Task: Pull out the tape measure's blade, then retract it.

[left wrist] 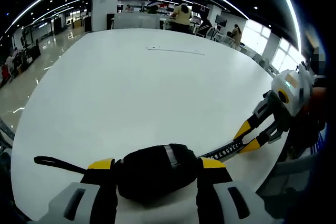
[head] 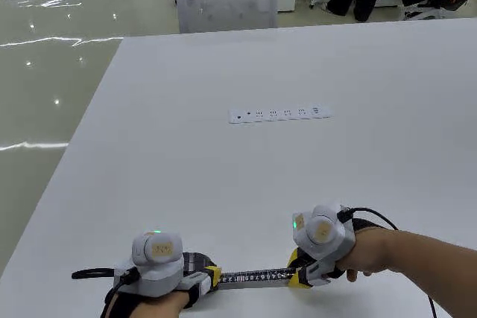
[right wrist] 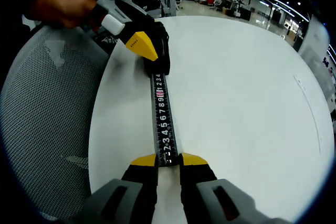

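The left gripper is seen closed on the black tape measure case, one yellow tip on each side. The case's underside is cut off by the gripper body. Its black wrist strap lies out to one side on the table.

The right gripper is pinched narrow on the free end of the blade; the end hook is hidden between the tips.

The blade is extended, printed face up. Its long axis runs straight from the case to the right gripper, along the table's near edge. Numerals are legible in the right gripper view and blurred in the head view. Whether the blade touches the table cannot be told.
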### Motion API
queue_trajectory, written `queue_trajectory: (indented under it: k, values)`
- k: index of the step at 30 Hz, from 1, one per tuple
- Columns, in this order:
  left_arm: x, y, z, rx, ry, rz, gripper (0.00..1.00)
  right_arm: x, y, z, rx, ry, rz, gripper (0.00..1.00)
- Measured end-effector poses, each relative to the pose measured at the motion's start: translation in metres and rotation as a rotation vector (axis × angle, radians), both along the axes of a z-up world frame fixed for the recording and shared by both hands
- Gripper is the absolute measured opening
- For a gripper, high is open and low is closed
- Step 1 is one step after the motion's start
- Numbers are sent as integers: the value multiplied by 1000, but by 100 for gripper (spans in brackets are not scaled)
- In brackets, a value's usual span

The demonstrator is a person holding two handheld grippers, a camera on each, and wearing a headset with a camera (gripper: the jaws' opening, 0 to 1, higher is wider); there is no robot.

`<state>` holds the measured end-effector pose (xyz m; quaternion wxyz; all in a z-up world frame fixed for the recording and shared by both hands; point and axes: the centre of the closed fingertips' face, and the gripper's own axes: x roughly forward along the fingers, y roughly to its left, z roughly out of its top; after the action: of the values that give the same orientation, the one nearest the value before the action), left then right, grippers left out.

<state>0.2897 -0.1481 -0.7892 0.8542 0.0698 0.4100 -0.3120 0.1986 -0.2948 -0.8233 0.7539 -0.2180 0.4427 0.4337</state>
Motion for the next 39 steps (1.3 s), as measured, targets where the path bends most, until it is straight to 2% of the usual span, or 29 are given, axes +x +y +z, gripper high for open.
queue_trajectory:
  k: [2,6,12,25,39]
  values:
    - [-1,1,1,-1,-3,-24,57,0,0,0,0,0,4,14]
    - [1,3,3,-25,17,-25,56,2,3,0,10,1,-5,14]
    - [0,2,2,-32,14,-32,56,2,5,0,13,0,-2,14]
    - [-4,2,2,-32,14,-55,56,6,15,0,21,-7,-1,14]
    - [-3,2,1,-31,15,-65,56,13,27,0,41,-6,-9,14]
